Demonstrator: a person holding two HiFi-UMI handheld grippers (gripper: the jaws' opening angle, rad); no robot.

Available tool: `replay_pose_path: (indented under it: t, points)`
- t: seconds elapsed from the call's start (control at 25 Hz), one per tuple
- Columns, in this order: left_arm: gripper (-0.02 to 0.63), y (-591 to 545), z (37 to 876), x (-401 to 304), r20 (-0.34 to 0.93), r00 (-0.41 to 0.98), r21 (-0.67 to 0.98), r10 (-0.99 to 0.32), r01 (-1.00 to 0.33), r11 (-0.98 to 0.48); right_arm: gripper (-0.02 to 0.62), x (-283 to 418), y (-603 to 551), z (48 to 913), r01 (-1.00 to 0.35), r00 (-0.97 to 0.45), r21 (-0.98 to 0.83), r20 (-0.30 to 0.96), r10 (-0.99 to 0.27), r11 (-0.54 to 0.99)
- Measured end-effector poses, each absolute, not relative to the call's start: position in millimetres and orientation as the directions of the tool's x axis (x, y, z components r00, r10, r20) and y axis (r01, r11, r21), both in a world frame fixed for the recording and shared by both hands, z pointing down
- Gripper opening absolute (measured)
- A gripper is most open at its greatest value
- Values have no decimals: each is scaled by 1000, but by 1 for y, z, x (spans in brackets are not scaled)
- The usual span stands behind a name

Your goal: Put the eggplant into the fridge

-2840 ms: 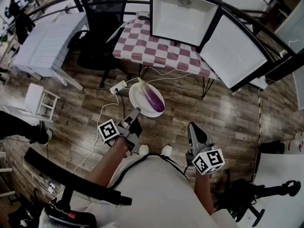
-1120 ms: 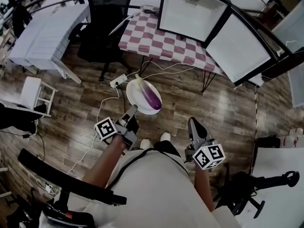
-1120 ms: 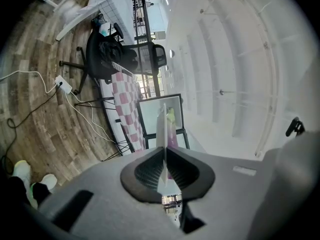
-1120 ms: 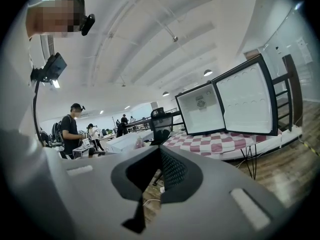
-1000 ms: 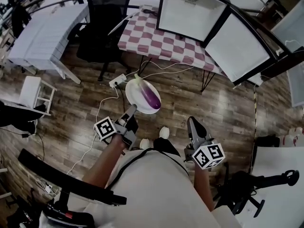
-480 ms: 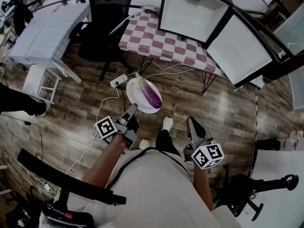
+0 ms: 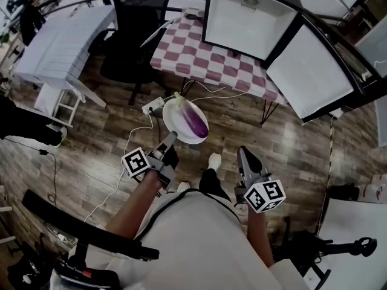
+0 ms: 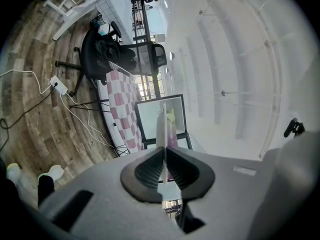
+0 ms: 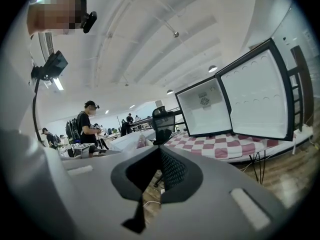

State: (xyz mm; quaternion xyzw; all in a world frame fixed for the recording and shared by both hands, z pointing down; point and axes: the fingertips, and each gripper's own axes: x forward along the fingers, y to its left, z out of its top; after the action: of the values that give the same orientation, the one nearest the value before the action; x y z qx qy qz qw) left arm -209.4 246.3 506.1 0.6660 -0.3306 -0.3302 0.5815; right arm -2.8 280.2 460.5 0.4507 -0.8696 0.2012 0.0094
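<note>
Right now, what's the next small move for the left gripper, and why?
Probably advance the left gripper, shut on the white plate at its rim, level toward the open fridge on the checkered table. The eggplant lies loose on the plate, and the fridge stands well ahead, likely out of reach.

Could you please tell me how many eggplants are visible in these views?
1. The eggplant lies on the white plate, whose rim the left tool grips, held above the wooden floor. No other shows, though some may be hidden.
</note>
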Motion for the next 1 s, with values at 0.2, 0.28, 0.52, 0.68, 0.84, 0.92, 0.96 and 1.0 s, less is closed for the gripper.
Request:
replay_pose_path:
  t: [0.2, 0.28, 0.52, 0.68, 0.84, 0.92, 0.96, 1.0]
  points:
    - [28, 204, 505, -191, -55, 566, 992, -823, -63, -110, 6, 12, 237, 459, -784, -601, -337, 197, -775, 522]
    - [28, 186, 502, -182, -56, 567, 992, -822, -61, -110, 6, 19, 218, 459, -782, -603, -338, 197, -773, 524]
    - [28, 141, 495, -162, -58, 560, 992, -826, -63, -113, 6, 33, 169, 457, -767, -625, -344, 207, -753, 542]
    - [28, 115, 493, -147, -55, 551, 992, -833, -62, -106, 6, 46, 139, 454, -756, -640, -340, 202, -741, 559]
    - [27, 90, 490, -131, -48, 550, 992, -834, -71, -105, 6, 61, 111, 448, -748, -648, -344, 191, -738, 568]
    - [28, 76, 489, -122, -48, 549, 992, -835, -74, -106, 6, 69, 98, 450, -742, -653, -352, 192, -732, 570]
    - [28, 69, 489, -117, -49, 548, 991, -835, -75, -107, 6, 73, 91, 452, -740, -656, -354, 195, -729, 571]
    - [28, 62, 488, -112, -49, 546, 991, -836, -74, -107, 6, 77, 86, 453, -739, -658, -355, 197, -727, 573]
